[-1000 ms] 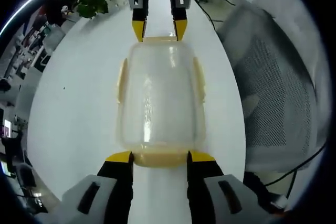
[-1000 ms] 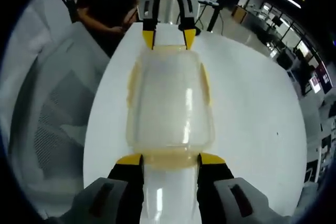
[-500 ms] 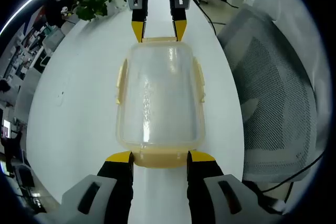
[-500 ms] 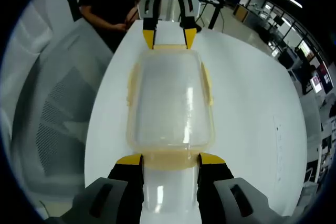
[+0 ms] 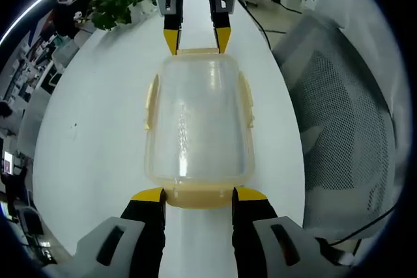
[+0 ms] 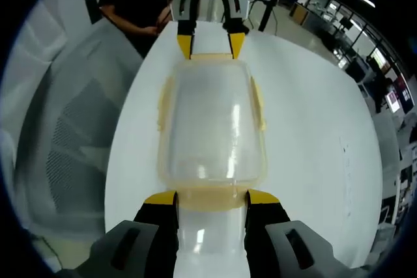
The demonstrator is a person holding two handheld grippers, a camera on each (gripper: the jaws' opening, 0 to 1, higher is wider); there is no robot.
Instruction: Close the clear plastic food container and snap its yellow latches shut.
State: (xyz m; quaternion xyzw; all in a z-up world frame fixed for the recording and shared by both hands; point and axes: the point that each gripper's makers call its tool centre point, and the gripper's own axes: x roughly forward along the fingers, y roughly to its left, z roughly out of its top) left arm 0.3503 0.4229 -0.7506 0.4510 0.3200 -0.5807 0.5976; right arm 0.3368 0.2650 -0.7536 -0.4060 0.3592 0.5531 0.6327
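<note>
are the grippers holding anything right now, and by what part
Each gripper straddles a yellow end latch of the clear container: left gripper at one end, right gripper at the opposite end. Whether the jaws actually clamp cannot be told.

Left gripper (image 5: pixel 198 194): black jaws, yellow tips, grey housings; right gripper (image 6: pixel 211 198) alike

Open-plan office, mesh chair (image 5: pixel 345 128), desks (image 6: pixel 339 37), potted plant (image 5: pixel 120 1)

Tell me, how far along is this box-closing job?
Done: the lid sits on the clear plastic food container. In hand: the left gripper and right gripper each straddle a yellow end latch. Left: the long-side latches look flared outward, probably unsnapped; whether the end ones have clicked is unclear.
</note>
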